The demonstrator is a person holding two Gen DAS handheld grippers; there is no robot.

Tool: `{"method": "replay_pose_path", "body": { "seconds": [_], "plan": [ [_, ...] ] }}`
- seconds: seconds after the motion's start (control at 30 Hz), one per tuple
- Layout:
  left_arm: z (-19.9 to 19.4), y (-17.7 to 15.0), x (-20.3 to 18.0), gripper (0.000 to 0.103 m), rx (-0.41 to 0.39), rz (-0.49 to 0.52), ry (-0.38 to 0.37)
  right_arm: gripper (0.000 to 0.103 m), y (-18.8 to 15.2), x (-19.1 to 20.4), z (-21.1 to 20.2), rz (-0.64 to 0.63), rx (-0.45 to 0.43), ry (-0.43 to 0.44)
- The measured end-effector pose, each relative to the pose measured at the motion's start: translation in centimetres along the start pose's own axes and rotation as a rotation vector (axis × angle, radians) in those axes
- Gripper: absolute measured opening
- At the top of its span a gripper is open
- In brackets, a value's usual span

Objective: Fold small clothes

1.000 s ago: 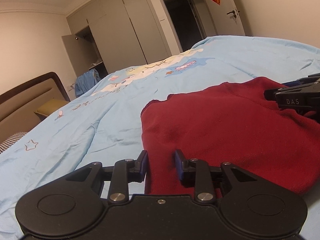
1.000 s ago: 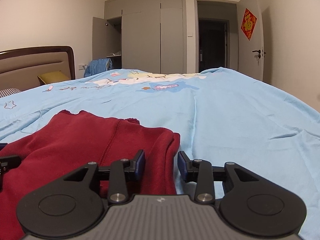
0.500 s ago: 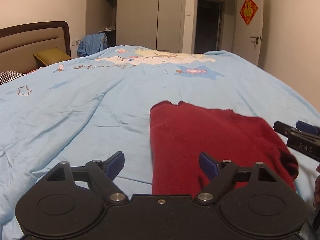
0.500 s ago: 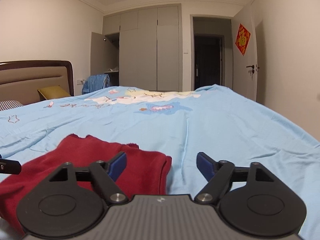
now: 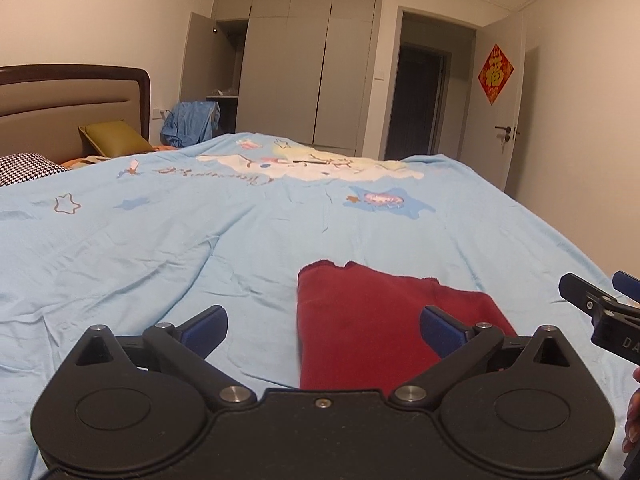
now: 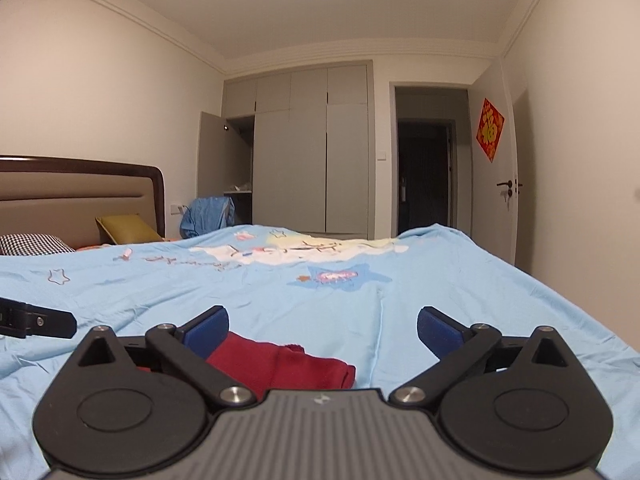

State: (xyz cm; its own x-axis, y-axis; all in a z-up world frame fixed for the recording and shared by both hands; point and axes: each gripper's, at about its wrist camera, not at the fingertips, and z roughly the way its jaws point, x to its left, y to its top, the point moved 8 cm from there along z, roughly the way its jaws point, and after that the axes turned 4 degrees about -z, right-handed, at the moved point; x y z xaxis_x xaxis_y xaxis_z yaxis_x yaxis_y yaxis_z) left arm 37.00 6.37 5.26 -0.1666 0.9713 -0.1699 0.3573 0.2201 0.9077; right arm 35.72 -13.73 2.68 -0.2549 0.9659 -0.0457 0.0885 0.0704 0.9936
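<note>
The folded dark red knit garment lies flat on the light blue printed bedspread, just ahead of the left tongs. The left view shows nearly its whole top; the right view only a strip beneath the right tongs. Both tongs hover level, spread wide, holding nothing.

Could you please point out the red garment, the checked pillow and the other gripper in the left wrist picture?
red garment [image 5: 384, 332], left wrist view: middle of its folded top surface.
checked pillow [image 5: 24, 168], left wrist view: its patterned top.
right gripper [image 5: 600, 300], left wrist view: between its fingertips, at the right edge.
</note>
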Motion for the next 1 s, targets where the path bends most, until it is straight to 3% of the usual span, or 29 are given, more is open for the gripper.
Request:
{"method": "replay_pose_path", "body": {
  "seconds": [0.7,1.0],
  "plan": [
    [-7.1,-2.8,-0.8,0.102,-0.06,0.063,-0.012,0.103,0.3,-0.2,-9.2,0.078,-0.081,-0.051],
    [-9.3,-5.4,-0.6,0.102,-0.05,0.07,-0.029,0.103,-2.6,0.0,-12.2,0.062,-0.08,-0.098]
  ]
}}
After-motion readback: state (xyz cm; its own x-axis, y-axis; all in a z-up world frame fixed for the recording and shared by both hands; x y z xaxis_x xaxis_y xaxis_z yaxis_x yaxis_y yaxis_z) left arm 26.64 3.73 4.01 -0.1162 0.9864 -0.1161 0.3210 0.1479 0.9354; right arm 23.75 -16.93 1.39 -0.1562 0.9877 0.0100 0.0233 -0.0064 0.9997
